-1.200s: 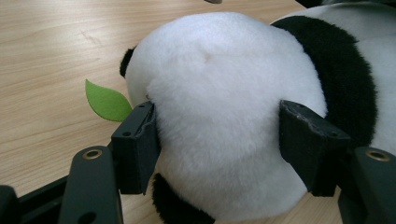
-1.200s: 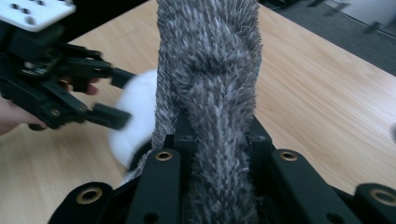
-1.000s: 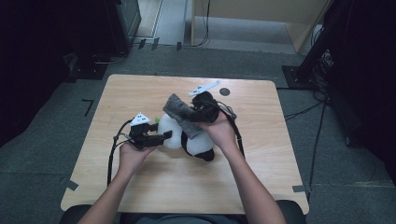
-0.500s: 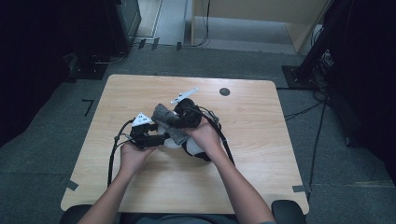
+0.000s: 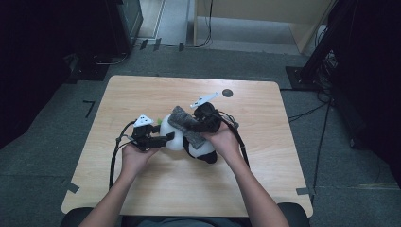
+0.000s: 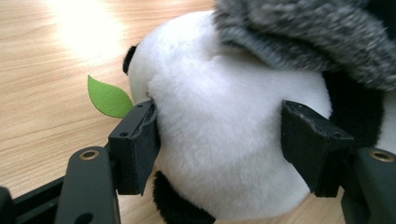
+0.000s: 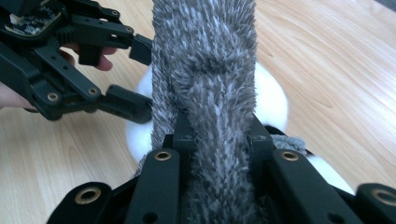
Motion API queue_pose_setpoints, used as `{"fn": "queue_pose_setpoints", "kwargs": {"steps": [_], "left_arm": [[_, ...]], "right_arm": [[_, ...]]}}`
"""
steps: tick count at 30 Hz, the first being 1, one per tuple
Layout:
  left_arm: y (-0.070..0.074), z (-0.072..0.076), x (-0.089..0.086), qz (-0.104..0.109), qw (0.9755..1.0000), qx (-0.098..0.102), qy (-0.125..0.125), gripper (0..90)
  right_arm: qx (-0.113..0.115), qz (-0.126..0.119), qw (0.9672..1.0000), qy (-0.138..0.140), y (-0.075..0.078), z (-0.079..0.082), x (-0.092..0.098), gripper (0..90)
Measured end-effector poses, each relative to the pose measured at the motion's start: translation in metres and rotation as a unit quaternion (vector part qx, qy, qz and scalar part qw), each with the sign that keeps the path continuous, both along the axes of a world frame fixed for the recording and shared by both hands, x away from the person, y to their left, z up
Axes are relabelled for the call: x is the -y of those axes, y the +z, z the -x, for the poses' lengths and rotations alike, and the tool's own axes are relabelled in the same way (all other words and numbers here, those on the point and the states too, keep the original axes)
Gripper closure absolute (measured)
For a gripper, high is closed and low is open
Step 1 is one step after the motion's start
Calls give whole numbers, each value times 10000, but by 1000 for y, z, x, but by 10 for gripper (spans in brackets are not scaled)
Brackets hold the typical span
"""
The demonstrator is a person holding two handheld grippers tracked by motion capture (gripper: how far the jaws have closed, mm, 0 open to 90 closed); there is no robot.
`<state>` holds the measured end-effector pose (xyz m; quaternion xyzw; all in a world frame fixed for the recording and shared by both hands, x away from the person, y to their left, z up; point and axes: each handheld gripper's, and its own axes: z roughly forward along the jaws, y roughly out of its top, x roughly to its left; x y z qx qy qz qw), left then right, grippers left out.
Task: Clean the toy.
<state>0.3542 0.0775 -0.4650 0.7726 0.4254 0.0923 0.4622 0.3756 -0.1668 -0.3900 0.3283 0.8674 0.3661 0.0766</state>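
A black-and-white plush panda [image 5: 203,151] lies mid-table, a green felt leaf [image 6: 108,98] by its head. My left gripper [image 5: 168,136] is shut on the panda's white head [image 6: 224,93], with a jaw pressed into the fur on each side. My right gripper [image 5: 196,124] is shut on a grey furry strip [image 5: 182,120] that it holds across the top of the panda. In the right gripper view the grey strip [image 7: 205,56] runs up between my right gripper's [image 7: 219,135] jaws, with the left gripper [image 7: 140,77] and the white fur [image 7: 273,102] just beyond.
The wooden table [image 5: 283,179] has bare room on all sides of the panda. A small black round mark [image 5: 227,92] sits near its far edge. Cables trail from both grippers toward the person. Dark equipment stands on the floor around the table.
The right gripper has come down with the grey strip, which now lies lower across the panda. The left gripper has kept still on the head.
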Motion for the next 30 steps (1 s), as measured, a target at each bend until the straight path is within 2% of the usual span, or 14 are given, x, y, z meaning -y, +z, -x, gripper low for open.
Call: {"fn": "queue_pose_setpoints", "kwargs": {"steps": [11,21,26,27,30], "left_arm": [[0,0,1,-9,10000,16,-2,311],[0,0,0,8,10000,4,-10,312],[-1,0,0,22,10000,-11,0,312],[-1,-1,0,18,10000,-19,-1,312],[-2,-1,-1,37,10000,-46,16,312]], "right_arm": [[179,-160,9995,-205,6,14,37,727],[222,-217,9984,-476,6,23,70,725],[199,-194,9978,-595,6,25,79,726],[156,-245,9977,-615,8,26,80,727],[255,-403,9974,-548,15,27,77,732]]}}
